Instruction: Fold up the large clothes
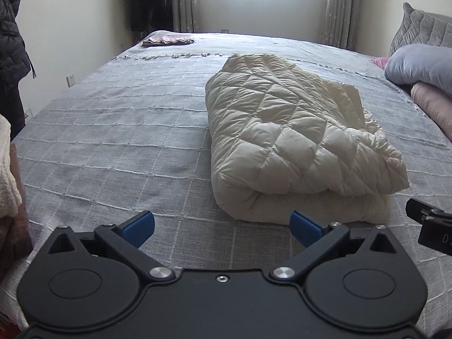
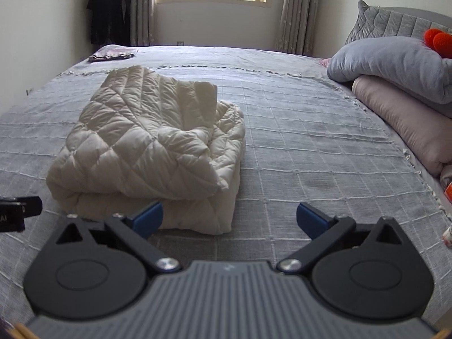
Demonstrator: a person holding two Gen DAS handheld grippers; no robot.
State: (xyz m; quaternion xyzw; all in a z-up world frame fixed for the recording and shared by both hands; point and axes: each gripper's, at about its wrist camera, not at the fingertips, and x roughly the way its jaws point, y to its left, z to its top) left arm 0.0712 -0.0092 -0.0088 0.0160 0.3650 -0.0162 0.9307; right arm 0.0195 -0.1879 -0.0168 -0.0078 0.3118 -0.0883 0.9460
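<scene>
Both claws, left claw and right claw, gaped empty just short of the puffy, light, slippery quilted jacket, best pinched at its thick folded near edge.

Very little can be read. In the left wrist view, the black body of the right gripper at the right edge carries pale letters, of which only a "D" shows clearly before the frame cuts them off. In the right wrist view, the black body of the left gripper at the left edge shows the letters "AI", the rest cut off.
</scene>
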